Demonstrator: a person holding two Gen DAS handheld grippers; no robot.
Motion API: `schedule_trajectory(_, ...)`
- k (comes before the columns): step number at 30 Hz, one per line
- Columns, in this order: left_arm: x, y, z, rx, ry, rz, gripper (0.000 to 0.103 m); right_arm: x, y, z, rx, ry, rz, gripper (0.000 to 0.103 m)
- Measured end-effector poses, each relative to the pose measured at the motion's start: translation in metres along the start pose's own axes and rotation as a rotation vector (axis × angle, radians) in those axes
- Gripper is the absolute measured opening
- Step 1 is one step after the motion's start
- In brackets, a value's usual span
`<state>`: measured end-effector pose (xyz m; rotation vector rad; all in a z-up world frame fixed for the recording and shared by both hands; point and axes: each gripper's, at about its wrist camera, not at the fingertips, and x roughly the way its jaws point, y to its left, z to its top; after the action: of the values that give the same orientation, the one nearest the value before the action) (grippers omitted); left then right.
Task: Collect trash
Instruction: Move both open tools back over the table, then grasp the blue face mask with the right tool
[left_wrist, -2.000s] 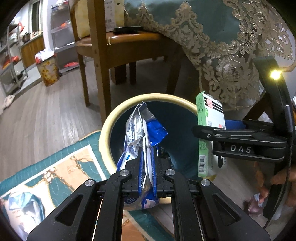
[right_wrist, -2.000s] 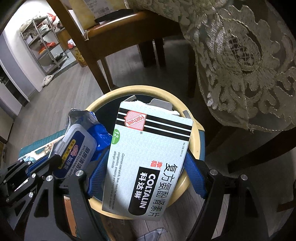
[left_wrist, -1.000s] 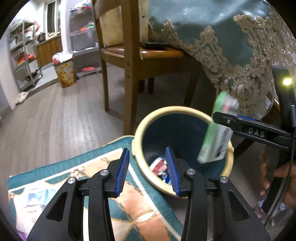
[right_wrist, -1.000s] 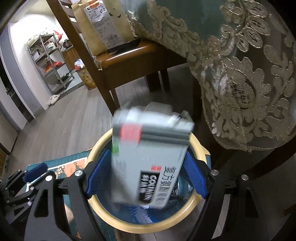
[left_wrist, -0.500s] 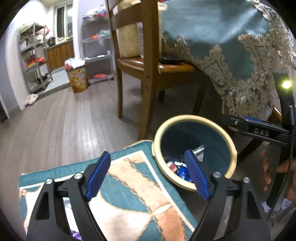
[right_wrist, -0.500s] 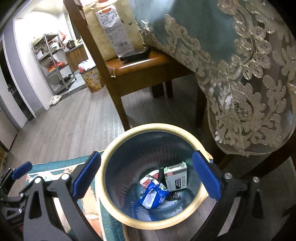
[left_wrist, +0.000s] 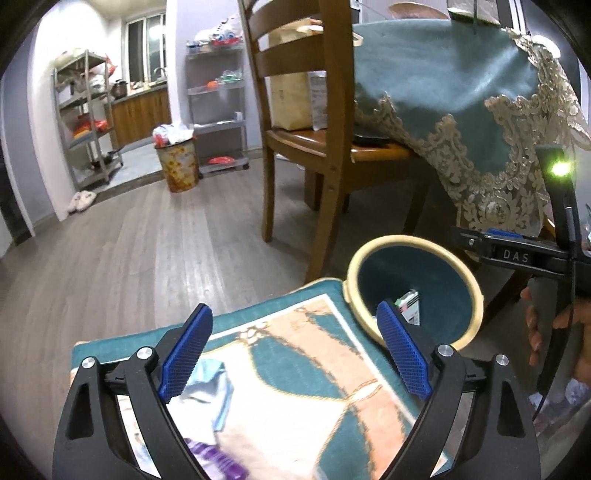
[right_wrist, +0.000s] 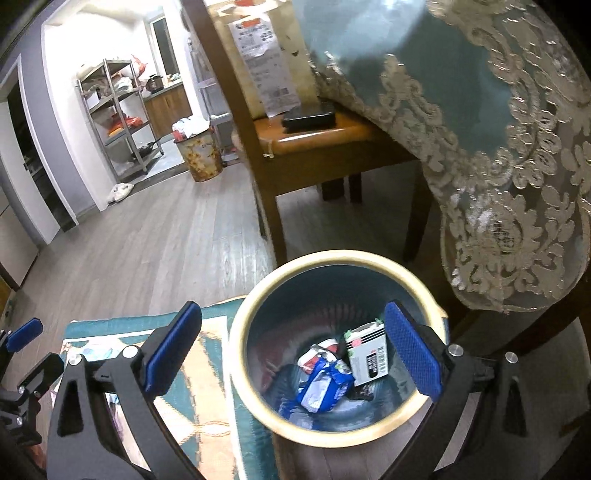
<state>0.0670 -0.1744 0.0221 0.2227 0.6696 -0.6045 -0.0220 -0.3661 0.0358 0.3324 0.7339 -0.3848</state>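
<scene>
A round bin with a cream rim (right_wrist: 255, 306) and teal inside stands on the floor by the mat; it also shows in the left wrist view (left_wrist: 476, 295). Inside lie a white medicine box (right_wrist: 367, 354), a blue wrapper (right_wrist: 321, 386) and other scraps. My right gripper (right_wrist: 291, 347) is open and empty above the bin. My left gripper (left_wrist: 293, 350) is open and empty above the mat (left_wrist: 295, 354), left of the bin. A light blue piece (left_wrist: 207, 391) and a purple item (left_wrist: 218, 458) lie on the mat under the left gripper.
A wooden chair (left_wrist: 332, 162) stands just behind the bin, with a paper bag (left_wrist: 290, 99) and a dark flat object (right_wrist: 308, 116) on its seat. A table with a teal lace-edged cloth (right_wrist: 498, 140) overhangs at the right. Metal shelves (left_wrist: 85, 114) and a floral bin (left_wrist: 177, 162) stand far back.
Both grippers opened and dropped the blue wrapper and the medicine box into the bin. Both then rose and drew back; the left moved over the mat.
</scene>
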Motion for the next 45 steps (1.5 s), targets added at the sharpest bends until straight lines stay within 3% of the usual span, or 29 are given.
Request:
schedule_trajectory(10,-0.05,0.051,-0.029,-0.026,0.003,0.092,0.091,-0.031,0.033,-0.018,0.066,0.004,0.082,0.097)
schedule_trajectory(18,-0.1,0.093,-0.072,-0.105,0.013,0.177,0.092,-0.049,0.064,-0.066,0.006,0.043,0.09,0.097)
schedule_trajectory(27,-0.11,0.146,-0.11,-0.199,0.09,0.271,0.092,-0.03,0.117,-0.137,-0.084,0.17,0.121,0.097)
schedule_trajectory(31,-0.11,0.156,-0.105,-0.26,0.073,0.254,0.092,-0.02,0.152,-0.174,-0.17,0.258,0.182,0.097)
schedule_trajectory(36,-0.102,0.151,-0.103,-0.232,0.079,0.254,0.093,-0.004,0.183,-0.216,-0.279,0.357,0.206,0.096)
schedule_trajectory(37,-0.099,0.151,-0.104,-0.228,0.09,0.257,0.093,-0.001,0.189,-0.224,-0.305,0.381,0.217,0.093)
schedule_trajectory(40,-0.093,0.152,-0.107,-0.216,0.109,0.267,0.093,0.005,0.205,-0.243,-0.384,0.441,0.225,0.067)
schedule_trajectory(41,-0.091,0.152,-0.108,-0.212,0.117,0.272,0.093,0.006,0.207,-0.246,-0.397,0.449,0.227,0.053)
schedule_trajectory(43,-0.089,0.155,-0.11,-0.215,0.128,0.278,0.093,0.005,0.209,-0.247,-0.416,0.454,0.225,0.034)
schedule_trajectory(45,-0.087,0.16,-0.113,-0.224,0.142,0.288,0.093,0.001,0.207,-0.24,-0.404,0.436,0.232,0.022)
